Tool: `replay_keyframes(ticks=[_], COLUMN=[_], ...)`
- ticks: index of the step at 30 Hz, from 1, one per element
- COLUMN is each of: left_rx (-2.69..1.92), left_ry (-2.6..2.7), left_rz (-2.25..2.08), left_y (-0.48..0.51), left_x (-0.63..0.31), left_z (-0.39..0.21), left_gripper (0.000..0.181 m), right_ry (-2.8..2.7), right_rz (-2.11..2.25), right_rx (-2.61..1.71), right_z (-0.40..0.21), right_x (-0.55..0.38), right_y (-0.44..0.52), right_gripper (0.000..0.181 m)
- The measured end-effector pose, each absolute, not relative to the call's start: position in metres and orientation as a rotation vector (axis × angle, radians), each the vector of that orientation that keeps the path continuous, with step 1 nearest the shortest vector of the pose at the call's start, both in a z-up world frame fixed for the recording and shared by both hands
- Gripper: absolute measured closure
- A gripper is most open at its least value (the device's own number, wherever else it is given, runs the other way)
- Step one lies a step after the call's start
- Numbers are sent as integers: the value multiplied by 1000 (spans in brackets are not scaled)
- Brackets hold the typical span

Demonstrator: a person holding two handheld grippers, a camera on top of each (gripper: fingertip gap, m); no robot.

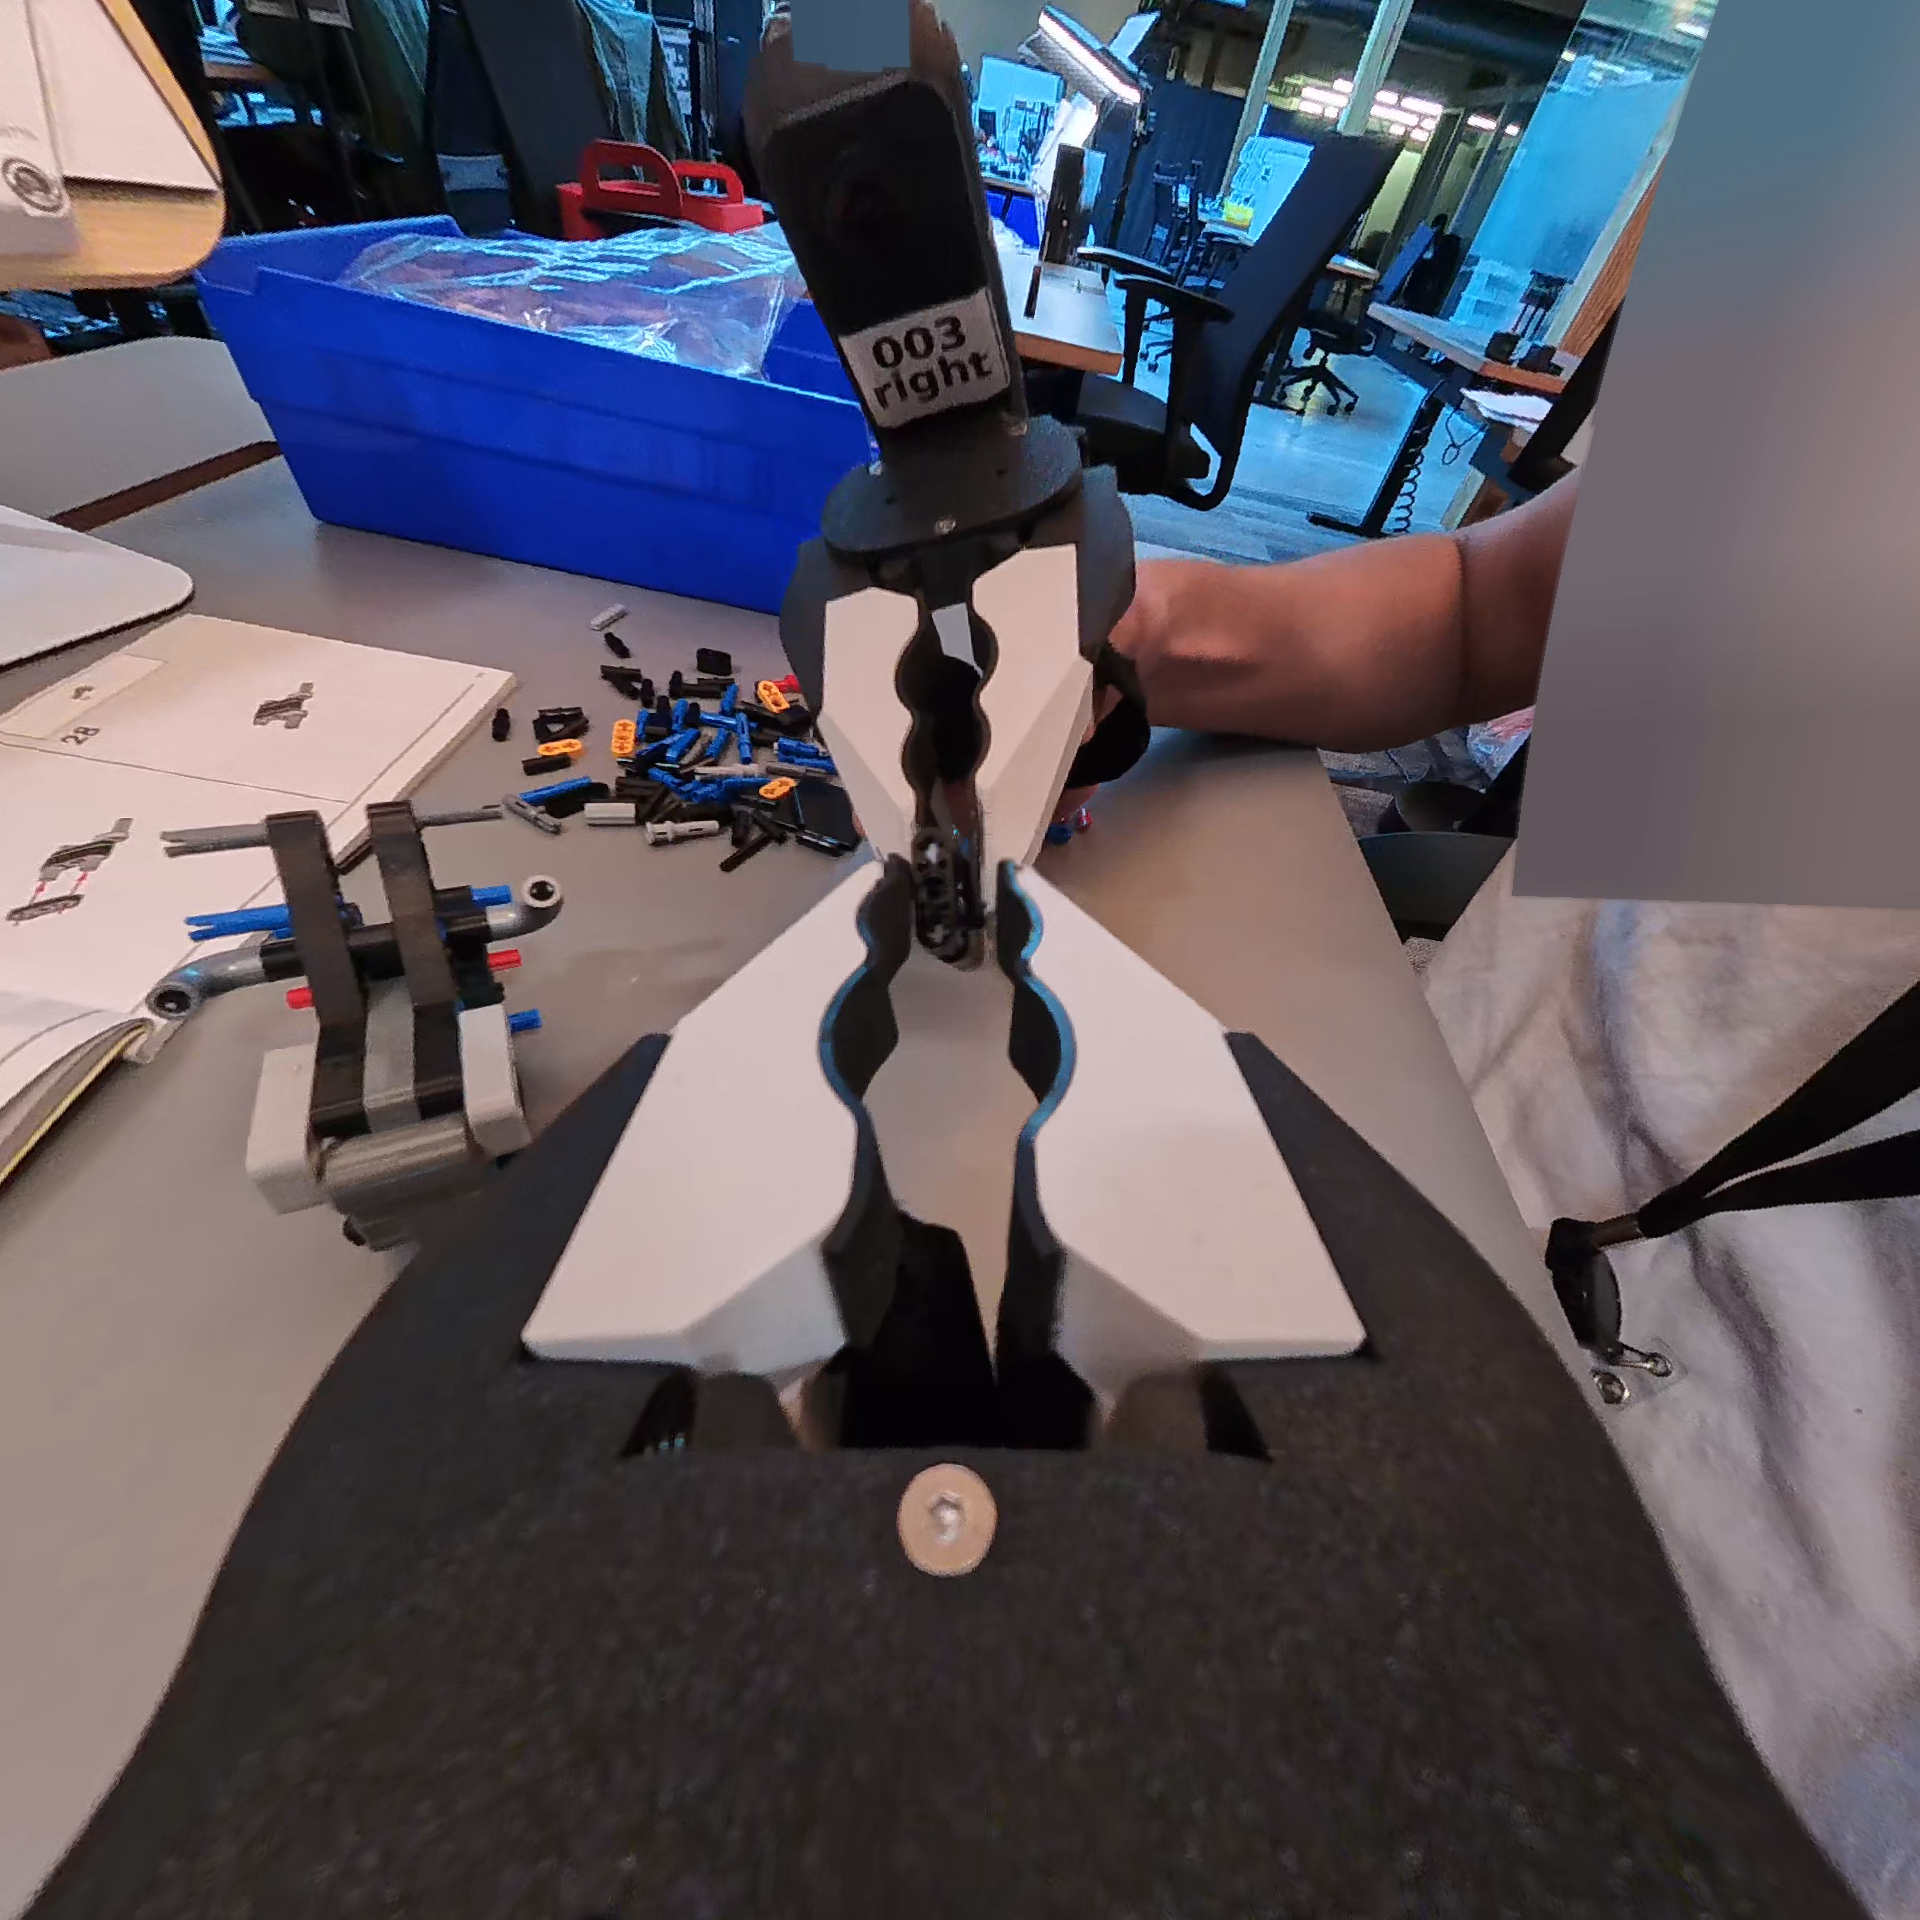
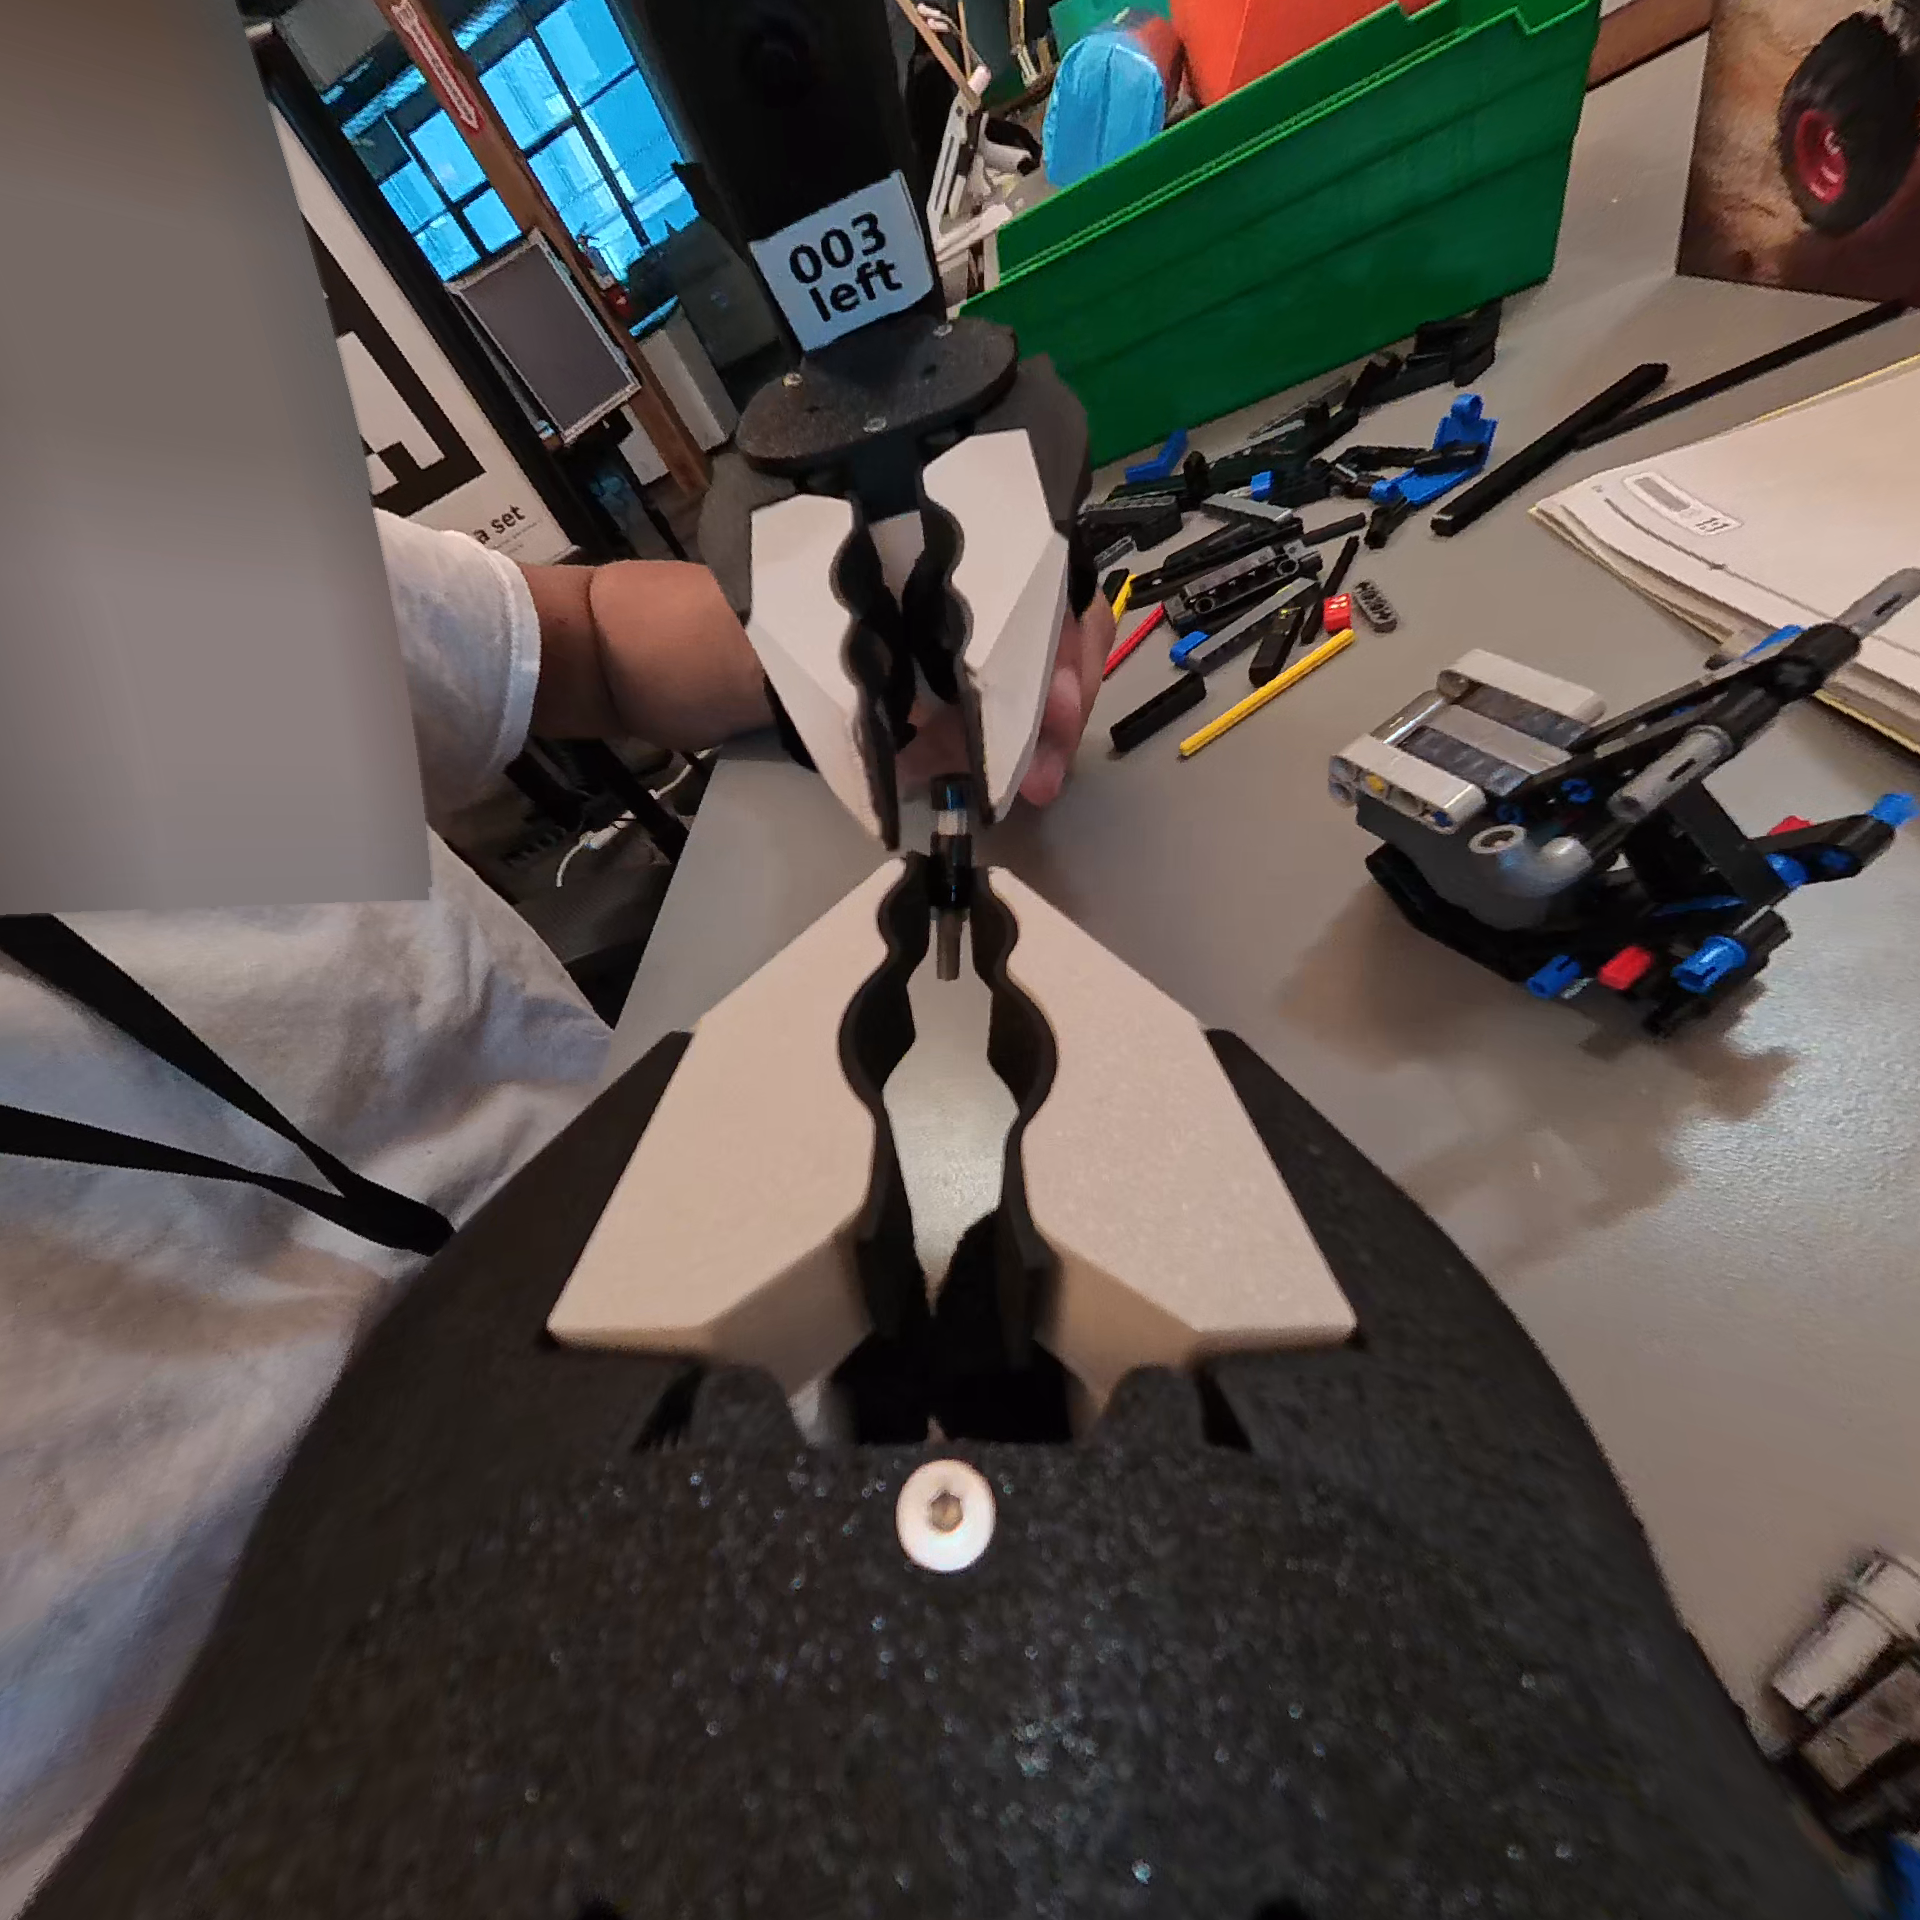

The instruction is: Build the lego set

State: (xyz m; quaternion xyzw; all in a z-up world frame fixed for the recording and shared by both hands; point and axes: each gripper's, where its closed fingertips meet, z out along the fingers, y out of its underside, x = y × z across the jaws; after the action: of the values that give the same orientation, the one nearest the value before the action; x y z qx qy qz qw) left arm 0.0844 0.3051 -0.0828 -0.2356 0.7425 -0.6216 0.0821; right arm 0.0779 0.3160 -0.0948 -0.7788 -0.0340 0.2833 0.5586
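A small black pin-and-beam piece (image 1: 943, 902) is being pinched from opposite ends by the closed fingers of the left gripper (image 1: 940, 894) and right gripper (image 2: 948, 883), above the tabletop (image 2: 1299, 1091) (likely for pressing together); the half-built model (image 2: 1621, 831) is being left aside.

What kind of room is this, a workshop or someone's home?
Most likely a shared office or lab workspace, not a home. Rolling office chairs stand at rows of desks behind the grey table, which holds plastic storage bins, blue and green. Large windows fill the back.
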Motion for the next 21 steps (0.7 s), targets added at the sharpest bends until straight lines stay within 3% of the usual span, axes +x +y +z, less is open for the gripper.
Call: replay_keyframes(ticks=[21], left_rx=[-755], left_ry=[2098], left_rz=[-1996], left_y=[303], left_x=[88], left_z=[-69], left_gripper=[169], right_ry=[-48], right_rz=[703], right_rx=[-1612], right_z=[-65], right_x=[84], right_y=[317], right_gripper=[175])
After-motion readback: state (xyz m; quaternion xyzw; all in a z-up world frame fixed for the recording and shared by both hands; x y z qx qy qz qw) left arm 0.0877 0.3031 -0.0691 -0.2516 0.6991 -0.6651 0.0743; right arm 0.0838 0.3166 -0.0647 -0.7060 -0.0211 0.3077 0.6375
